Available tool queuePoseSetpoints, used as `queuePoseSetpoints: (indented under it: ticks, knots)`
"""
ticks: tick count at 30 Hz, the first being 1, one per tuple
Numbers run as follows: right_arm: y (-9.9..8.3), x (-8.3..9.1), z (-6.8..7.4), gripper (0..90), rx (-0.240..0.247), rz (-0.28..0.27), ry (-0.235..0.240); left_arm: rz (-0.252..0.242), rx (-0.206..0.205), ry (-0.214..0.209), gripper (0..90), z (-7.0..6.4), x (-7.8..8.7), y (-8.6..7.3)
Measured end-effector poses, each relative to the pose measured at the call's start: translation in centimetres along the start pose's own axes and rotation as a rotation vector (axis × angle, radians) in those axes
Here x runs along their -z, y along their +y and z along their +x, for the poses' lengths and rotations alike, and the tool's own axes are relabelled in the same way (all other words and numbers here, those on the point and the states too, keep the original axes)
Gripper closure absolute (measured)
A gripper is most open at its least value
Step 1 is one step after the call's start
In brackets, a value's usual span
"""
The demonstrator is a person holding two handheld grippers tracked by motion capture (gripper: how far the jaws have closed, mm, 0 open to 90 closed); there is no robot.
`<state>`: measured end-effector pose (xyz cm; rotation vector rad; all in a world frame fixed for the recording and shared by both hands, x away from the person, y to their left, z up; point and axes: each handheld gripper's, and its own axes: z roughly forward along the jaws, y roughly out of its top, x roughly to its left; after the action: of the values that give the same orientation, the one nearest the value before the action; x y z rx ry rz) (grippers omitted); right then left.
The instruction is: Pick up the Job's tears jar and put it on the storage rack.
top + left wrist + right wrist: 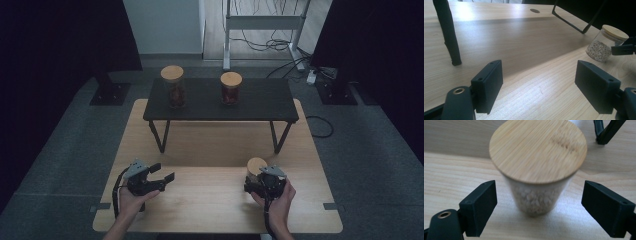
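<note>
A glass jar of pale grains with a bamboo lid (256, 165) (537, 157) (604, 43) stands upright on the wooden table (210, 145) at the front right. My right gripper (262, 181) (537, 206) is open, its jaws standing either side of the jar without touching it. My left gripper (164, 177) (541, 85) is open at the front left, with bare wood between its jaws. Two more bamboo-lidded jars with dark reddish contents (173, 86) (231, 87) stand on the black shelf (260, 102) at the back.
The black shelf stands on thin metal legs (160, 136) (280, 137) (449, 35) over the table's far half. Grey carpet (365, 145) surrounds the table. Cables (280, 47) and a stand base lie on the floor behind.
</note>
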<state>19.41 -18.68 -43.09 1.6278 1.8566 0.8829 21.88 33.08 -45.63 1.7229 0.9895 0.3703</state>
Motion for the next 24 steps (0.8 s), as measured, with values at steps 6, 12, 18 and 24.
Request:
queuePoseSetpoints:
  ticks: [6, 12, 18, 24]
  knots:
    - [0.5, -0.8, 0.1, 13.0, 0.003, 0.004, -0.013, -0.003, 0.0, 0.001, 22.7, 0.1, 0.1, 0.0]
    - [0.8, -1.3, 0.3, 13.1, 0.006, 0.01, -0.018, -0.004, 0.001, 0.001, 22.7, 0.1, 0.1, 0.0]
    - [1.1, -1.8, 0.5, 13.3, 0.009, 0.015, -0.02, -0.006, 0.002, 0.003, 22.7, 0.1, 0.2, 0.0]
    - [1.2, -2.4, 0.7, 15.4, 0.002, 0.018, -0.032, -0.007, 0.004, 0.004, 22.7, 0.2, 0.2, 0.0]
